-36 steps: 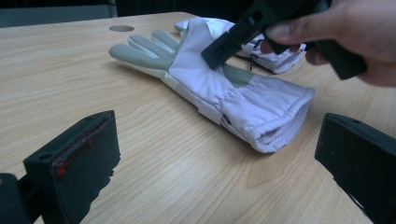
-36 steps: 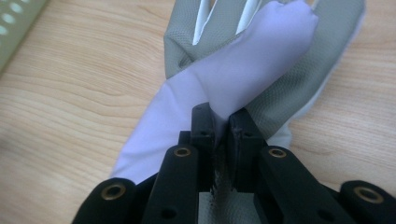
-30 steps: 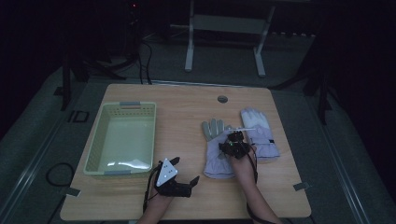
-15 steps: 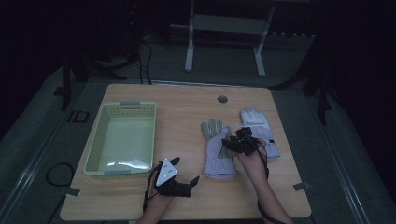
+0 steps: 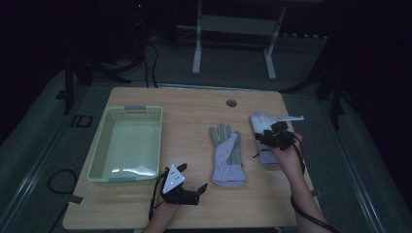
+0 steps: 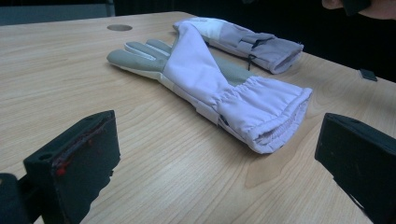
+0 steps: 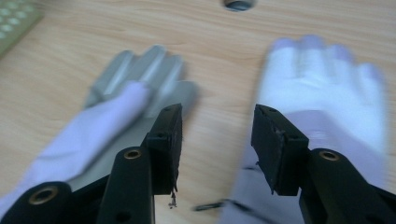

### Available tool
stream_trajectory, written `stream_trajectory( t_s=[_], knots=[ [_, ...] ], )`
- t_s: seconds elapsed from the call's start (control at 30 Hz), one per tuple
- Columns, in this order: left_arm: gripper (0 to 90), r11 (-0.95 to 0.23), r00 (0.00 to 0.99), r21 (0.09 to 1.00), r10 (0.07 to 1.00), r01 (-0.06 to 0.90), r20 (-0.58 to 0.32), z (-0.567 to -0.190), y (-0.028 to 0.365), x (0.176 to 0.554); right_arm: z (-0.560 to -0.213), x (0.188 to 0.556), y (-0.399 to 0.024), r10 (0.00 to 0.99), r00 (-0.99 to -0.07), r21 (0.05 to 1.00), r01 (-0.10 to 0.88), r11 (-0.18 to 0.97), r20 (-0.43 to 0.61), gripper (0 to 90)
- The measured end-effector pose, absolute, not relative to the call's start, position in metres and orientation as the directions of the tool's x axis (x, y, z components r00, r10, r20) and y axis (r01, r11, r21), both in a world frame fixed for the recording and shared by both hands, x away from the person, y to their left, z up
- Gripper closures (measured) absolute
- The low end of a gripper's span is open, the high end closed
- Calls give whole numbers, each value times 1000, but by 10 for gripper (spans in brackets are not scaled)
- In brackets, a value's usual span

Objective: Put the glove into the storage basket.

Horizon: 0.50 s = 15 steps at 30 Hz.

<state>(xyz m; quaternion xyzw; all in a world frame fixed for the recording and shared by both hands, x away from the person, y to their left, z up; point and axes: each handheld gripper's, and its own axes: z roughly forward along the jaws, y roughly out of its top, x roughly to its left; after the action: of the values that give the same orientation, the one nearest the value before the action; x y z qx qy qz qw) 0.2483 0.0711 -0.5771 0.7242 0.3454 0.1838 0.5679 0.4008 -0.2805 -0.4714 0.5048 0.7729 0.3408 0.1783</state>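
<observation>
Two pale lilac-and-grey gloves lie flat on the wooden table (image 5: 184,111). The middle glove (image 5: 227,156) (image 6: 205,79) (image 7: 116,116) has its thumb side folded over the grey palm. The right glove (image 5: 265,124) (image 6: 243,39) (image 7: 327,88) lies beside it, apart from it. My right gripper (image 5: 273,132) (image 7: 217,140) hovers open above the right glove's inner edge and the bare strip between the gloves, holding nothing. My left gripper (image 5: 193,177) (image 6: 219,163) rests low near the front edge, wide open and facing the middle glove's cuff.
A pale green plastic basket (image 5: 104,145) (image 7: 14,16) stands empty on the left half of the table. A round cable hole (image 5: 231,103) (image 6: 119,27) (image 7: 239,4) sits near the far edge. A metal stand (image 5: 233,29) is beyond the table.
My right gripper has moved right and slightly away, from over the middle glove to over the right glove. The left gripper and both gloves have stayed put.
</observation>
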Motion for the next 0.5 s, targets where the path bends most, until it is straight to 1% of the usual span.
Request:
stream_trajectory(
  t_s=[0.27, 0.4, 0.5],
  knots=[
    [2, -113, 692, 949, 710, 295, -130, -577, 71, 248, -468, 426, -320, 926, -376, 676, 692, 254, 37, 524],
    [2, -111, 690, 949, 711, 297, -133, -577, 71, 249, -475, 434, -331, 931, -356, 664, 716, 217, 79, 514],
    [2, -110, 690, 949, 712, 297, -134, -577, 71, 249, -486, 437, -333, 933, -348, 644, 735, 214, 87, 501]
  ],
)
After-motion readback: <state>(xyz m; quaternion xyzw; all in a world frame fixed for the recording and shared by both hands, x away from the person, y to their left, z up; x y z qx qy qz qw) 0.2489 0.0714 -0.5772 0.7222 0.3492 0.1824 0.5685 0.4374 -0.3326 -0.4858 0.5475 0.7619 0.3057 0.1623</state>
